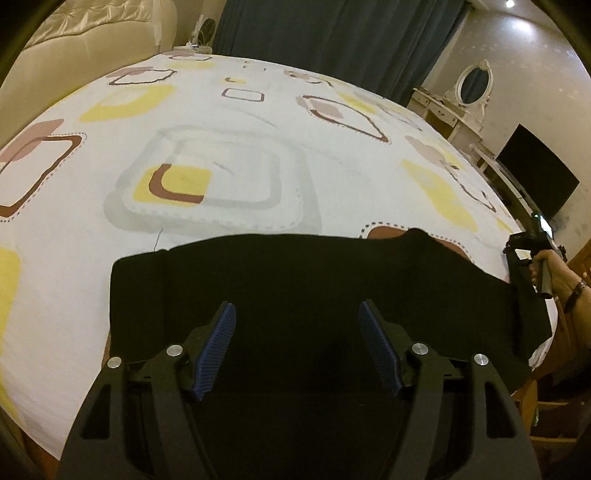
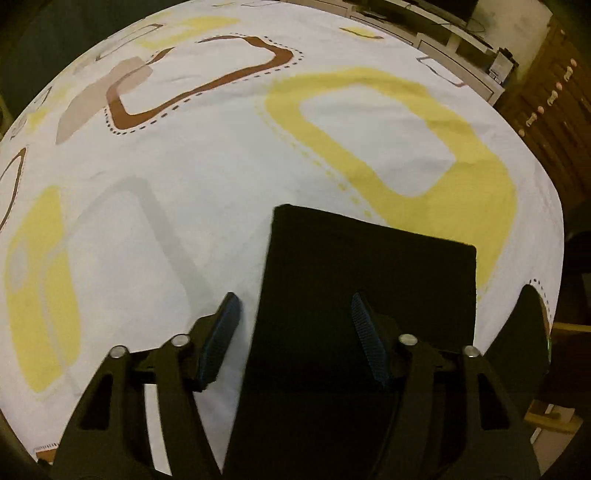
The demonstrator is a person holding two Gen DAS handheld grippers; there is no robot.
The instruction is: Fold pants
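Note:
Black pants (image 1: 314, 280) lie spread across the near edge of the bed (image 1: 229, 122) in the left wrist view. My left gripper (image 1: 297, 317) is open above them, with blue pads (image 1: 218, 347) wide apart and nothing between them. In the right wrist view one squared end of the black pants (image 2: 369, 273) lies flat on the patterned sheet. My right gripper (image 2: 295, 314) is open over its left edge, holding nothing. The right gripper also shows in the left wrist view (image 1: 532, 240), held by a hand at the pants' right end.
The bed sheet (image 2: 184, 166) has yellow, brown and grey shapes. A headboard (image 1: 74, 40) and dark curtain (image 1: 332, 33) stand behind the bed. A white dressing table with mirror (image 1: 469, 88) and a dark screen (image 1: 535, 170) are on the right. A wooden dresser (image 2: 554, 96) stands beyond the bed's right edge.

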